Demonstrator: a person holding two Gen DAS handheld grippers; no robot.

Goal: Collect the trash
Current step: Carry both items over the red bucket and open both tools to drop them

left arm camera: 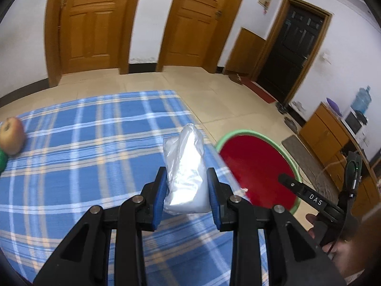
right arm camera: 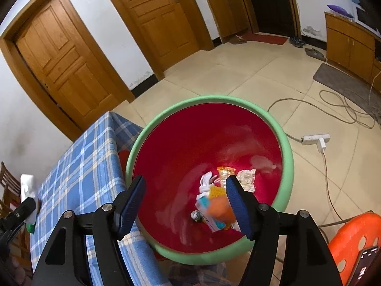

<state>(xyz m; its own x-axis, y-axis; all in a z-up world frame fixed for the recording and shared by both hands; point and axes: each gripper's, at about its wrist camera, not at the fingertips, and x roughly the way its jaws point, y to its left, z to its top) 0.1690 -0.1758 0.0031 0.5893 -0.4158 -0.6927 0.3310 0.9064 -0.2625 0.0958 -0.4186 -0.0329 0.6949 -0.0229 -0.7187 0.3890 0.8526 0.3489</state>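
Bag goes in the bin

Left tongs [left arm camera: 187, 190] hold the bag [left arm camera: 185, 166]; right tongs [right arm camera: 185, 202] are wide, empty. Drop it over the bin [right arm camera: 284, 166].

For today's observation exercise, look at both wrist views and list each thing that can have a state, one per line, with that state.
left gripper: shut on the plastic bag
plastic bag: crumpled, held above the tablecloth
right gripper: open, nothing between its pads, above the bin
bin: open-topped, trash lying at the bottom
orange wrapper: blurred, inside the bin
apple: resting on the tablecloth
wooden doors: closed
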